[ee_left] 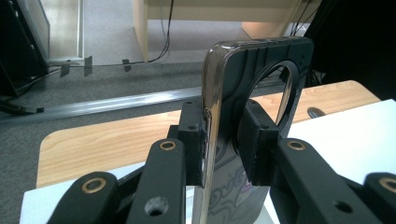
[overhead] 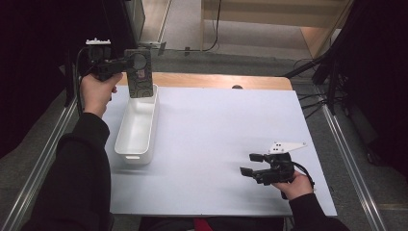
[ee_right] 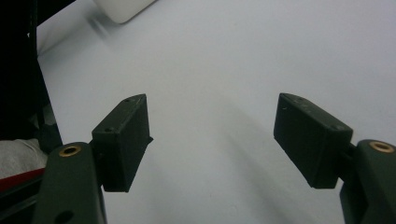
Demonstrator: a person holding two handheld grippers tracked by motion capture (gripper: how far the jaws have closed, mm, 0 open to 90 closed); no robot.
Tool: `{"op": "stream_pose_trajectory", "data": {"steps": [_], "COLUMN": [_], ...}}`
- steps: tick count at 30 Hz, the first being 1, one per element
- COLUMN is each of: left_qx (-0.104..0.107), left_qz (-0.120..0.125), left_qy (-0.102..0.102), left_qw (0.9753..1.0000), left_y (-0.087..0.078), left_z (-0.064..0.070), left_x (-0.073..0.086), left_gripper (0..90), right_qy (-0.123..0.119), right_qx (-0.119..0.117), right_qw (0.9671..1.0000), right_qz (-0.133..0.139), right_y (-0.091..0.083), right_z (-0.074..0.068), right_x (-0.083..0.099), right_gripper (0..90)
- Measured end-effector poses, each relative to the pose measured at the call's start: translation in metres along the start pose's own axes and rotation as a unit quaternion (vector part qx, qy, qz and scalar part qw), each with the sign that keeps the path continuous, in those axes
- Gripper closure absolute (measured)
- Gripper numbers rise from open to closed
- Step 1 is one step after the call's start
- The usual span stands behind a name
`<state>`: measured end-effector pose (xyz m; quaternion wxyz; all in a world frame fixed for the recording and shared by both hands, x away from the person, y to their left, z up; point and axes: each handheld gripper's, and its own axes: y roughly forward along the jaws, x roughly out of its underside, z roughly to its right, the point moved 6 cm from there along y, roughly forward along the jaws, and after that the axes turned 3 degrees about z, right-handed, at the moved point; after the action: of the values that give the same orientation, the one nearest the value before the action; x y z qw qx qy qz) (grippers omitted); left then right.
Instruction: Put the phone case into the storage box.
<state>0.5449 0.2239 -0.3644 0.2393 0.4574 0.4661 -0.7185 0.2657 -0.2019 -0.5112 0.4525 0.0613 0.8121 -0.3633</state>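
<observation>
A flat dark phone case (overhead: 140, 74) with a round ring and a swirl pattern hangs upright above the far end of a long white bin (overhead: 137, 126). My left gripper (overhead: 131, 63) is shut on it near its top edge. In the left gripper view the case (ee_left: 233, 93) stands edge-on between the two pads, its ring to the right. My right gripper (overhead: 250, 164) rests low over the white table sheet (overhead: 216, 125) at the front right, open, with nothing between its fingers (ee_right: 123, 140).
The white sheet covers a wooden table (overhead: 211, 81) whose far edge shows bare. A corner of the white bin (ee_right: 122, 8) shows at the top of the right gripper view. Cables and metal rails lie on the floor around the table.
</observation>
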Motion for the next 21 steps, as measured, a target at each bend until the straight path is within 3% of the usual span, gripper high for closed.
{"op": "stream_pose_trajectory", "data": {"steps": [10, 21], "left_qx": [0.005, -0.001], "left_qz": [0.002, 0.000], "left_qy": [-0.006, 0.001], "left_qw": [1.0000, 1.0000], "left_y": [0.010, 0.021], "left_z": [-0.005, -0.008], "left_x": [0.005, 0.018], "left_gripper": [71.8, 71.8], "right_qy": [-0.001, -0.003], "right_qx": [-0.001, -0.003], "right_qw": [1.0000, 1.0000], "right_qz": [0.000, 0.001], "right_y": [0.001, 0.000], "right_z": [0.000, -0.002], "right_x": [0.000, 0.000], "right_gripper": [26.2, 26.2]}}
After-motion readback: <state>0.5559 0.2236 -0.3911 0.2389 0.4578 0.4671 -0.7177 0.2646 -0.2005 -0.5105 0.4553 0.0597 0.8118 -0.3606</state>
